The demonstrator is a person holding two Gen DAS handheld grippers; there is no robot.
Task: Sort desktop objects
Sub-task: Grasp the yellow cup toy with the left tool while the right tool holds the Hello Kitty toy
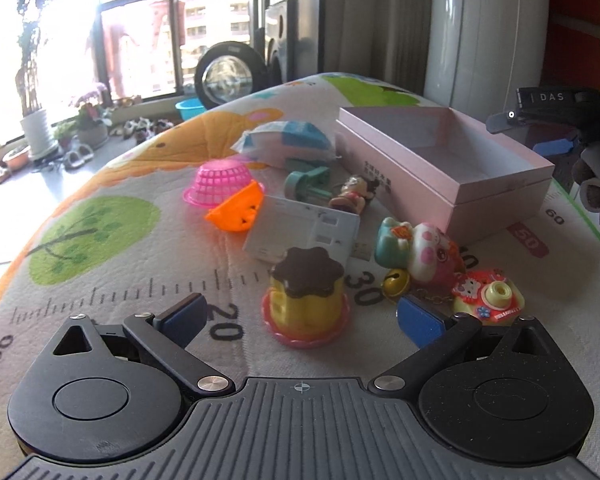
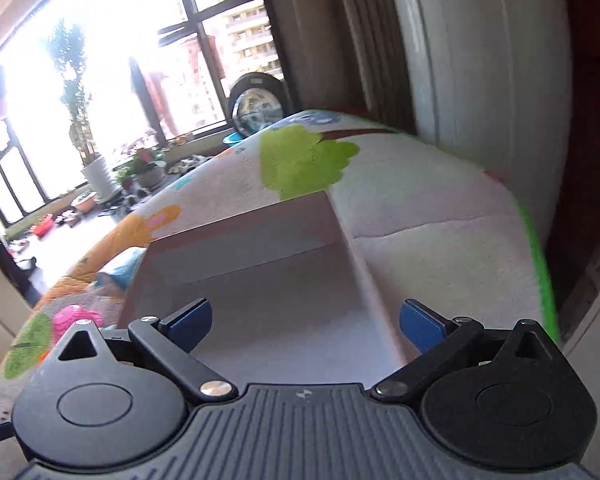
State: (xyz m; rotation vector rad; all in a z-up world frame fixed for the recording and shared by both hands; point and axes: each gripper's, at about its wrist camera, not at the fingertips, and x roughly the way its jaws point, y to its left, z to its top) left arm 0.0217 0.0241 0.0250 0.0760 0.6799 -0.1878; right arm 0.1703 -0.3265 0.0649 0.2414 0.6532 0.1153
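Left wrist view has the left gripper (image 1: 300, 316) spread wide and empty, its blue pads flanking a pudding toy (image 1: 306, 298) on the mat (image 1: 112, 280). Right wrist view, blurred, shows the right gripper (image 2: 306, 320) equally wide and empty above the pink box (image 1: 460, 168), which looks empty. Judging by this, the pudding is next: centre both pads on its yellow sides, clear of the bell (image 1: 396, 282) and camera toy (image 1: 488, 296) just beside, then close gently. Other toys lie scattered between pudding and box. Behind the cartoon-printed mat are a bright window (image 1: 140, 28), potted plants and curtains.
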